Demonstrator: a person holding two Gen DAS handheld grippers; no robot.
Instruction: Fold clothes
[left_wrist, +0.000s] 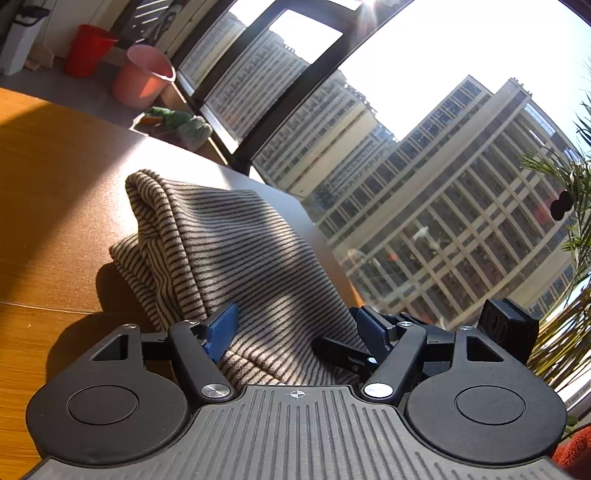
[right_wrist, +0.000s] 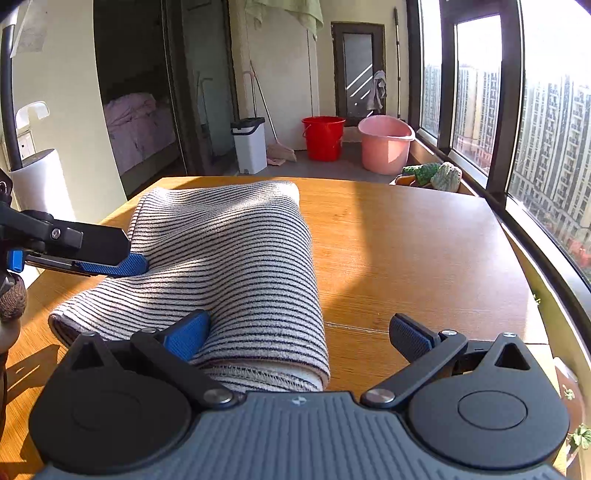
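A striped beige-and-black garment (right_wrist: 229, 251) lies folded in a thick bundle on the wooden table (right_wrist: 406, 258). My right gripper (right_wrist: 299, 334) is open wide at the bundle's near end. Its left pad (right_wrist: 188, 334) rests against the cloth and its right pad (right_wrist: 410, 336) hangs over bare wood. My left gripper (right_wrist: 133, 254) comes in from the left, its blue fingertip touching the garment's left side. In the left wrist view the garment (left_wrist: 229, 251) runs between the fingers of the left gripper (left_wrist: 297, 328), which stand apart and open.
The table's far and right edges run close to a large window (right_wrist: 546, 166). Beyond the table stand a red bucket (right_wrist: 323, 138), a pink basin (right_wrist: 386, 144) and a white bin (right_wrist: 249, 146). Green cloth items (right_wrist: 432, 173) lie on the sill. A plant (left_wrist: 565, 221) stands by the glass.
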